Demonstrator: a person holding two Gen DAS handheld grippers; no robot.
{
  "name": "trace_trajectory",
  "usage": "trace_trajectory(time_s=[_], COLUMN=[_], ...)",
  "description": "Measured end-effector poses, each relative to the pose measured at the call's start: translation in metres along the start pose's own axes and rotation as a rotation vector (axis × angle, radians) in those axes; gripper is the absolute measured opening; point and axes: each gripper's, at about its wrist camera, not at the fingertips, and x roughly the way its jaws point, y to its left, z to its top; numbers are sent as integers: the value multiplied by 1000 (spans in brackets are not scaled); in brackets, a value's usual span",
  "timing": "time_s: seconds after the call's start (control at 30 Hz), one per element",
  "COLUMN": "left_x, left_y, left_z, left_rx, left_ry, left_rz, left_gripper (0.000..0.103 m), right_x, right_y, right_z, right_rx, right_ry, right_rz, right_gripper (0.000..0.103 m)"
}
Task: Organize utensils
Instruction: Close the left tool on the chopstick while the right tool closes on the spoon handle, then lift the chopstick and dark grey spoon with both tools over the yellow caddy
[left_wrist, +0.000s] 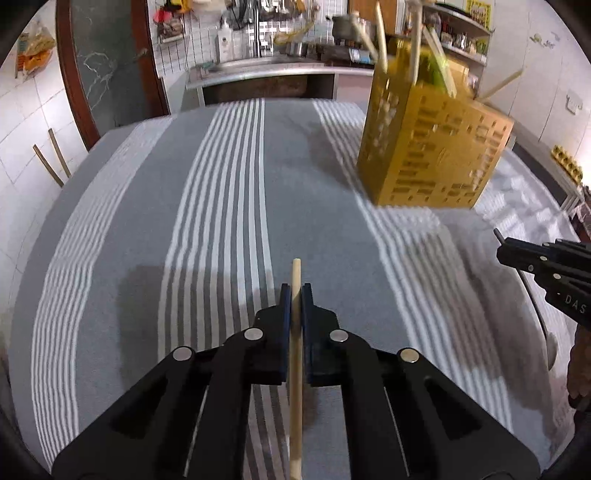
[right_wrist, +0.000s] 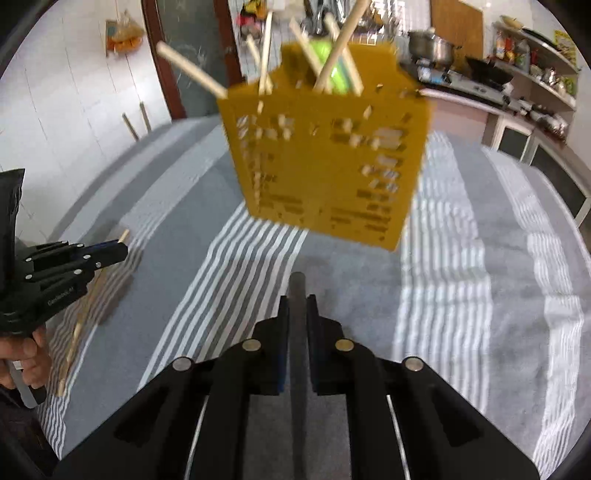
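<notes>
The left gripper (left_wrist: 295, 290) fills the bottom centre of its own view, its two blue-padded jaws pressed close on either side of a thin wooden stick (left_wrist: 295, 369); in the right wrist view it sits at the left edge, pointing toward the right of the frame, a bare hand (right_wrist: 31, 360) beneath it at lower left; the right gripper (right_wrist: 297, 301) sits bottom centre in its own view, jaws closed on a dark handle (right_wrist: 297, 332); in the left wrist view it enters from the right edge.

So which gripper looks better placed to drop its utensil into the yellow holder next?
Probably right: the right gripper, shut on a dark handle, faces the yellow holder head-on. The left gripper, holding a chopstick, sees it off to one side.
</notes>
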Motion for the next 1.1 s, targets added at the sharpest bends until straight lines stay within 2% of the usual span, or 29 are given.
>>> trace_trajectory(time_s=[0.27, 0.47, 0.67, 0.77, 0.9, 1.07, 1.1], left_x=[-48, -77, -92, -98, -99, -91, -89], left_y=[-9, -25, -40, -44, -48, -38, -37], left_z=[18, 28, 29, 28, 28, 28, 29], left_rx=[-28, -17, 4, 16, 25, 7, 3], left_ry=[-121, -184, -212, -225, -225, -209, -205], left_rz=[-20, -22, -37, -33, -35, -34, -37], left_gripper=[4, 4, 4, 4, 4, 4, 4], right_x=[-59, -82, -92, -98, -94, -64, -58], right_y=[-17, -21, -32, -34, -36, -47, -46], right_z=[4, 6, 4, 3, 3, 5, 5], right_rx=[35, 46, 59, 59, 43, 49, 41], right_ry=[-170, -240, -289, -305, -285, -178, -158], right_rz=[43, 50, 47, 43, 36, 16, 11], right_gripper=[9, 9, 9, 4, 2, 7, 15])
